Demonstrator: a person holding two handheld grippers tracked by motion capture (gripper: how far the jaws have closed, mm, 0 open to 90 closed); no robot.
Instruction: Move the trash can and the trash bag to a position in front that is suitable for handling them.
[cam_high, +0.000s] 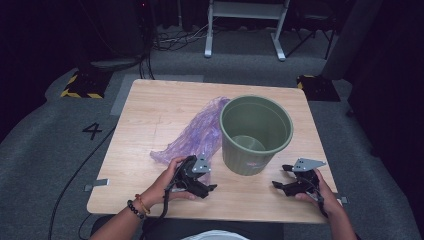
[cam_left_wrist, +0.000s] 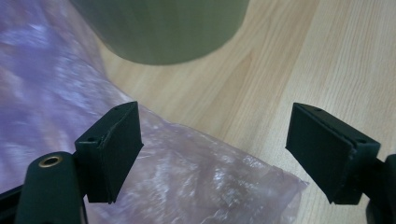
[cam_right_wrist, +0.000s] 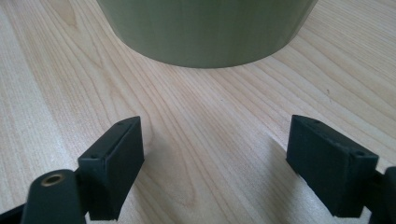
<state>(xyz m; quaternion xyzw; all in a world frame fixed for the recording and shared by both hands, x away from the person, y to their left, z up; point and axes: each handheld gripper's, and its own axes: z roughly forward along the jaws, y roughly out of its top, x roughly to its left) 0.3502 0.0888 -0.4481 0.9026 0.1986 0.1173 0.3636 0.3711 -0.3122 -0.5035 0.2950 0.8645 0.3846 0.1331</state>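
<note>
Left gripper (cam_high: 196, 177) sits lower centre-left of the high view, jaws spread wide, nothing between them yet. Its target, the purple plastic bag (cam_high: 192, 135), lies flat on the wooden table (cam_high: 150, 107), long axis running diagonally from the lower-left corner near the left gripper up toward the upper right, where it tucks in behind the green bin (cam_high: 256, 134). In the left gripper view the bag (cam_left_wrist: 187, 177) fills the lower left and its near corner lies directly under and between the two open jaws, so the bag is ahead of and below that gripper, essentially at contact height; I can't tell whether the jaws actually touch the film. Left hand (cam_high: 167, 187) is clearly the nearer one to the bag. Right gripper (cam_high: 295, 182) rests at lower right of the high view, also open and empty, well apart from the bag and just beside the bin's near side; the right gripper view has bare table (cam_right_wrist: 196, 154) between its jaws and the bin wall (cam_right_wrist: 205, 32) across the top of the frame. Bin stands upright at table centre-right, mouth up, inside looks empty, bottom visible. My read: the step in hand is pinching the bag's near corner with the left gripper, likely to line the bin; a thin film lying flat will be hard to catch.
</note>
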